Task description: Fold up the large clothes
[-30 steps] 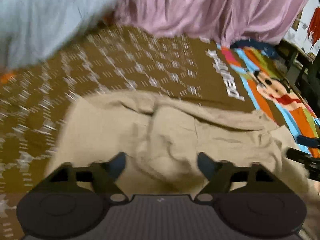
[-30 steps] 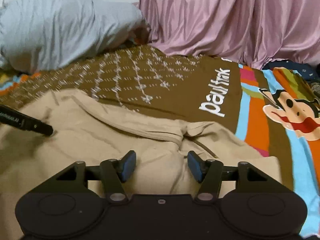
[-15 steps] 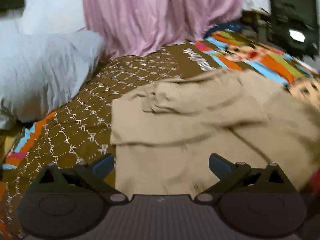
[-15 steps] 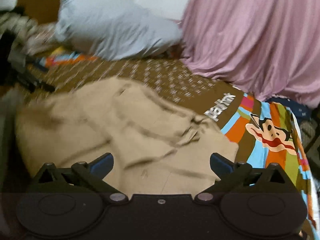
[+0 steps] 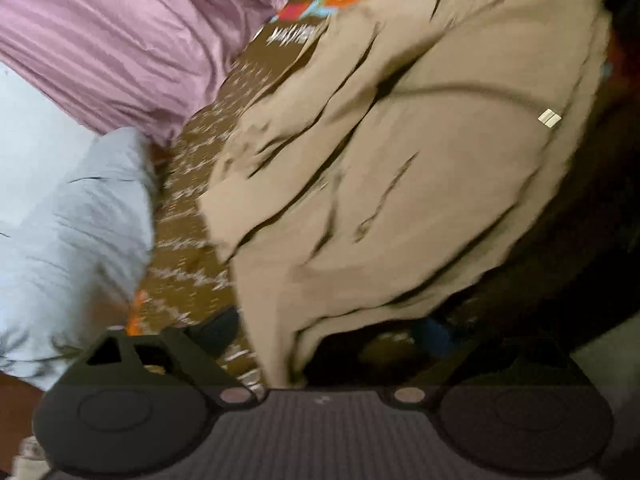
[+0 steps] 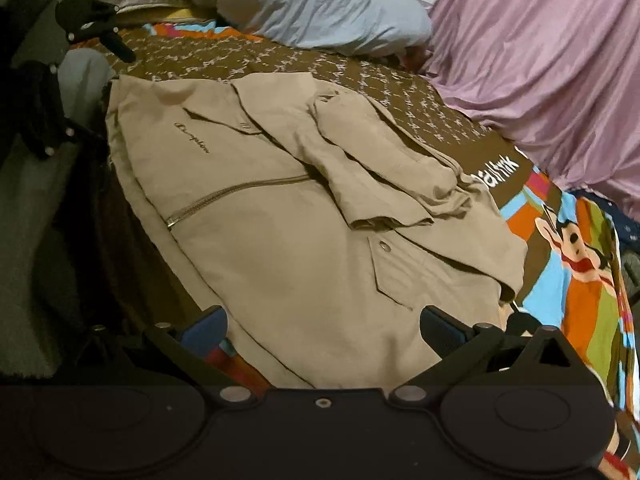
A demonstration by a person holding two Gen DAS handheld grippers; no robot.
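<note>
A beige zip jacket [image 6: 280,240] lies spread on the bed, chest logo to the left, with one sleeve [image 6: 380,168] folded across its front. My right gripper [image 6: 324,326] hovers over the jacket's near hem, jaws wide open and holding nothing. In the rolled, blurred left wrist view the same jacket [image 5: 400,180] fills the right side. My left gripper [image 5: 326,332] is at its near edge, and its jaws are closing. A fold of the jacket's edge lies between them, but the pads do not press on it.
The brown patterned bedspread [image 6: 400,92] has a striped cartoon monkey panel [image 6: 580,260] at the right. A pale blue pillow [image 6: 312,0] and pink draped cloth [image 6: 540,60] sit at the back. Dark gear [image 6: 88,20] stands at the far left by the bed edge.
Both grippers have drawn back from the jacket and opened wider. The left wrist view has rolled strongly, so the bed now looks tilted. The right view now takes in the whole jacket.
</note>
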